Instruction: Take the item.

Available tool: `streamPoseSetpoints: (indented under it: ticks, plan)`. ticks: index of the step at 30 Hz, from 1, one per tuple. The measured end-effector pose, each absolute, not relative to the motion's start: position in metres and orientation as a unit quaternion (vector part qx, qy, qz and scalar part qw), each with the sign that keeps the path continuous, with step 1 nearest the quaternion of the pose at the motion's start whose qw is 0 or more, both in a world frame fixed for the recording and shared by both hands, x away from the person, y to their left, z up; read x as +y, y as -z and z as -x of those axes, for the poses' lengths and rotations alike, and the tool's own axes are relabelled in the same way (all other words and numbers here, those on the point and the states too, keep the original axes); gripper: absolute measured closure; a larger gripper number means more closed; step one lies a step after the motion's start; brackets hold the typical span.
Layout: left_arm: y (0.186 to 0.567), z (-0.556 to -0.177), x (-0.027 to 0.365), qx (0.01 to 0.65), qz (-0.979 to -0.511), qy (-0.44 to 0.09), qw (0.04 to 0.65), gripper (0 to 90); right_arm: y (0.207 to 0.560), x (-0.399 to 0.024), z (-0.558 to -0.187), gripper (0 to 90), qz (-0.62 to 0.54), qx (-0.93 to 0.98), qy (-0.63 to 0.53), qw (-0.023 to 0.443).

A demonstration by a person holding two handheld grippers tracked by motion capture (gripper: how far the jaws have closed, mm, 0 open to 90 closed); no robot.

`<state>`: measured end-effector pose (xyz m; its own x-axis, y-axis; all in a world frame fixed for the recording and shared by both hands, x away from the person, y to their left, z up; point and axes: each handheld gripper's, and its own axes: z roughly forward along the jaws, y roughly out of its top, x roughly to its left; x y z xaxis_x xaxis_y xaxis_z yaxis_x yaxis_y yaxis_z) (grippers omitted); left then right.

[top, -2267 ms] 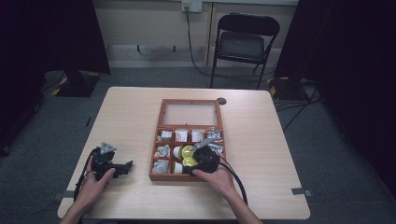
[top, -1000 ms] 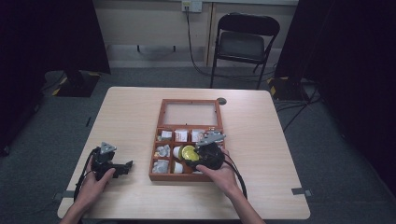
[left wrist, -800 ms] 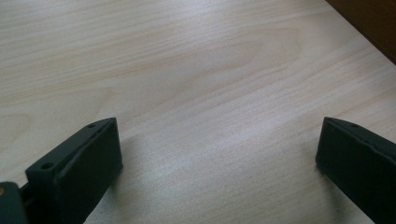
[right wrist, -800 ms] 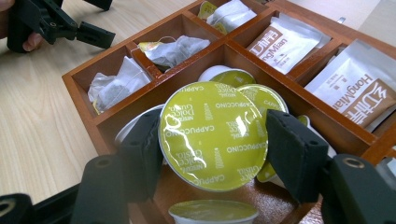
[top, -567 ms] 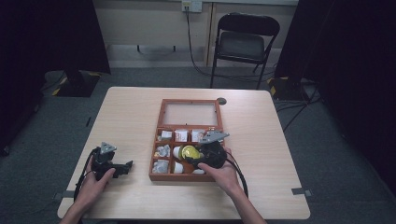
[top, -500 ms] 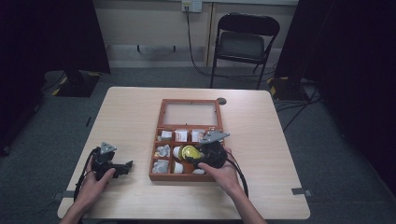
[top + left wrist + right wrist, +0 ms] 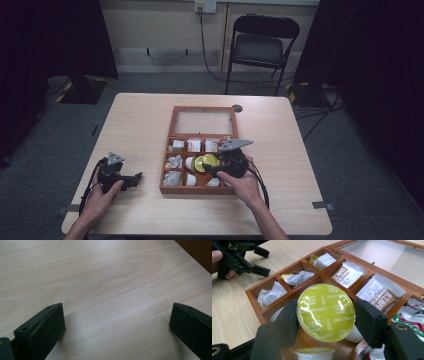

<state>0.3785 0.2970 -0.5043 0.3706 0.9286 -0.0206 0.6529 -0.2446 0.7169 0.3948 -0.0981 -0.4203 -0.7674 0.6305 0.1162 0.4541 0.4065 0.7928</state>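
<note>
On a pale wooden table (image 7: 140,125) sits an open wooden box (image 7: 200,187), its glass-paned lid (image 7: 204,121) laid back flat toward the far side and its compartments holding packets and pods. The right gripper (image 7: 325,315) has its two black jaws closed on the sides of a coffee capsule (image 7: 326,311), whose yellow-green foil top reads "Cappuccino" and faces the camera; the capsule is held raised above the box's middle compartments, tilted. In the high view the same capsule (image 7: 205,162) shows as a yellow disc just left of the right gripper (image 7: 212,167), over the middle of the box. Below it, in the right gripper view, a second capsule (image 7: 315,353) with a green top rests in the box. Brown-and-white sachets (image 7: 345,273) fill the compartments farther back (printed with a brand name and characters), and pale tea bags (image 7: 297,278) lie in the compartments along one side. The left gripper (image 7: 131,181) rests low on the table, near the box's left side but apart from it, held by the person's left hand (image 7: 102,192). Its jaws stand wide apart with nothing between them, bare wood grain showing in the gap of the left gripper (image 7: 117,322).
</note>
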Motion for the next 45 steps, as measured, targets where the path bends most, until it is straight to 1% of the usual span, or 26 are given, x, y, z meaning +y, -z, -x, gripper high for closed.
streamPoseSetpoints:
  ticks: [13, 32, 45]
  plan:
    - [0.504, -0.379, 0.297, 0.520, -0.760, -0.210, 0.327, 0.0, 0.404, -0.117, -0.396, 39.3, -0.335, 0.816, -0.456, 0.117]
    - [0.504, -0.379, 0.297, 0.520, -0.760, -0.211, 0.327, 0.0, 0.394, -0.137, -0.397, 39.3, -0.349, 0.803, -0.465, 0.128]
    - [0.504, -0.379, 0.297, 0.520, -0.760, -0.211, 0.327, 0.0, 0.386, -0.159, -0.398, 39.3, -0.365, 0.789, -0.475, 0.134]
